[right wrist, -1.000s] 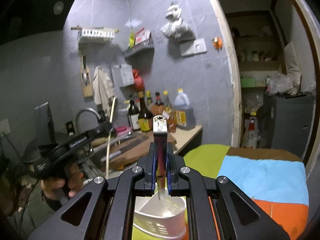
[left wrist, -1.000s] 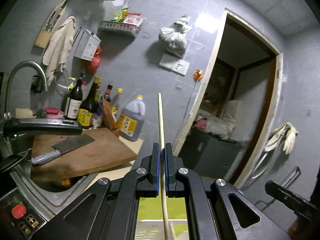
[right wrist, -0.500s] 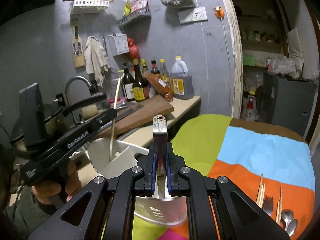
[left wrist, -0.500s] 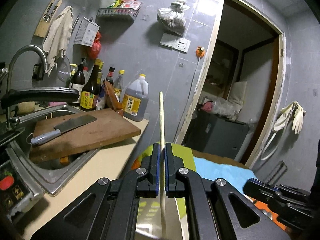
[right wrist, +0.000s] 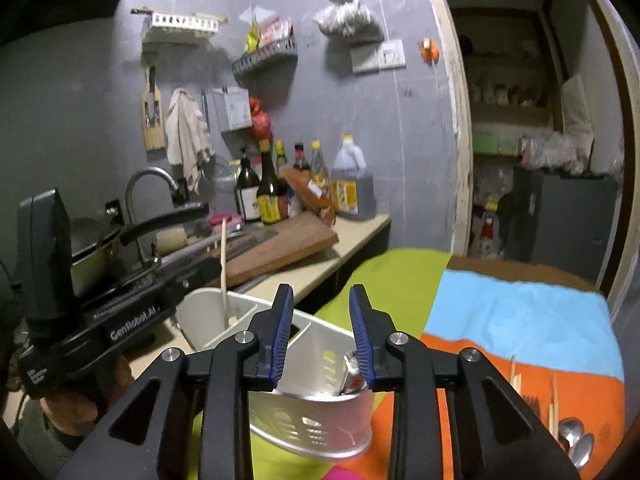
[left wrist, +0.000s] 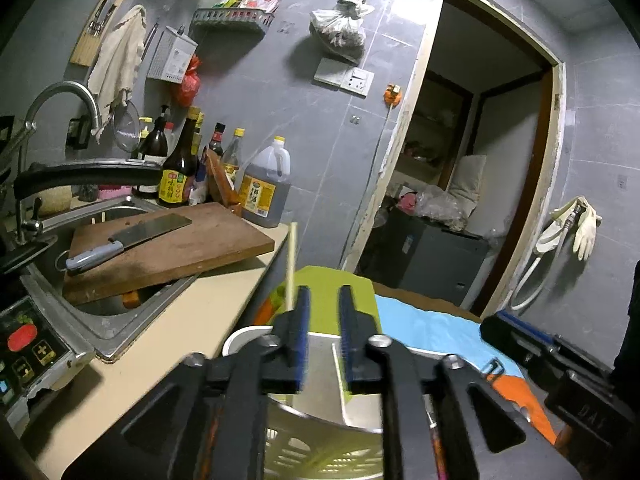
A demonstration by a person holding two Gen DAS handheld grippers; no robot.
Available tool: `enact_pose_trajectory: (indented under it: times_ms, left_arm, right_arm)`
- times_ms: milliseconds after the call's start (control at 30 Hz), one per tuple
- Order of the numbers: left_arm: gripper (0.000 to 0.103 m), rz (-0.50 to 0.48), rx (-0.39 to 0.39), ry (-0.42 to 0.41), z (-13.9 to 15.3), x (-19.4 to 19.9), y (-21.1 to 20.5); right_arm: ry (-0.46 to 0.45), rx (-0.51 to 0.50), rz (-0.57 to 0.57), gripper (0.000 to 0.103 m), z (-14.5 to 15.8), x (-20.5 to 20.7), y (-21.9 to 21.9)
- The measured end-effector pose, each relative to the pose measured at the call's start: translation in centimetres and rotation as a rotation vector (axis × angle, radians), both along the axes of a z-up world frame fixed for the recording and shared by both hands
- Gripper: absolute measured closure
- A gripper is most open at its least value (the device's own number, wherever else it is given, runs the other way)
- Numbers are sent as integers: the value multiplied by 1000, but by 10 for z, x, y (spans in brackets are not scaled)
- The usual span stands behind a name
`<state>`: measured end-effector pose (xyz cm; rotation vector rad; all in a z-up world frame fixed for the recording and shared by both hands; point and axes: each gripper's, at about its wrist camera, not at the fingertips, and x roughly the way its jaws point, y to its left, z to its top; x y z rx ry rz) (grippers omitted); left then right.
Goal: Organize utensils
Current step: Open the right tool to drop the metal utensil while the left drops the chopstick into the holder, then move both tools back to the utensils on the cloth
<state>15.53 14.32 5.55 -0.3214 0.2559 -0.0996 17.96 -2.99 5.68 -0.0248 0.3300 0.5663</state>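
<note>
A white slotted utensil holder [right wrist: 312, 412] stands on the coloured cloth, below both grippers; it also shows in the left wrist view [left wrist: 320, 436]. My left gripper [left wrist: 323, 312] is open above it, and a pale chopstick [left wrist: 291, 264] leans free beside its left finger, its lower end in the holder's far compartment [right wrist: 224, 280]. My right gripper [right wrist: 322, 320] is open, and a metal utensil handle [right wrist: 352, 372] rests in the holder's near compartment by the right finger. More chopsticks [right wrist: 554, 400], a fork and spoons [right wrist: 576, 440] lie on the cloth at right.
A counter at left holds a sink with tap [left wrist: 64, 96], a wooden cutting board [left wrist: 172, 248] with a cleaver [left wrist: 132, 236], and several bottles [left wrist: 260, 188]. A doorway [left wrist: 480, 184] opens behind the table. The other gripper's body [left wrist: 560, 364] is at lower right.
Both grippers have opened. The left let go of the chopstick, which now leans in the holder. The right let go of the metal utensil, which has dropped into the holder.
</note>
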Motion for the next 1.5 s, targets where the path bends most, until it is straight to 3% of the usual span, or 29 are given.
enact_pose_trajectory:
  times_ms: [33, 100, 167, 233, 433, 533, 633, 867, 1067, 1367, 1500]
  left_arm:
    - [78, -3, 0, -7, 2, -2, -1]
    - [77, -9, -1, -21, 6, -6, -3]
    - [74, -16, 4, -33, 11, -10, -8]
    - [60, -24, 13, -51, 16, -16, -15]
    - [33, -88, 24, -118, 30, -33, -48]
    - [17, -122, 14, -137, 33, -38, -63]
    - [9, -169, 11, -139, 34, -41, -81]
    - [7, -285, 46, -124, 33, -40, -131]
    - [7, -353, 101, -58, 21, -27, -175]
    - [7, -378, 207, 89, -13, -5, -220]
    - [8, -387, 254, 189, -32, 10, -233]
  right_arm:
    - [-21, 2, -11, 68, 3, -3, -2]
    - [-64, 19, -32, 49, 8, -10, -8]
    - [-106, 34, -57, 39, 13, -18, -17]
    - [-153, 40, -91, 28, 18, -26, -27]
    - [-246, 62, -197, 0, 29, -48, -68]
    - [-264, 64, -251, 0, 31, -57, -90]
    - [-266, 41, -307, 0, 31, -63, -114]
    - [-230, -38, -428, 0, 26, -66, -166]
    - [-156, -91, -514, 0, 4, -61, -200]
    - [65, -187, -562, 0, -40, -37, -238]
    - [156, -203, -529, 7, -56, -27, -245]
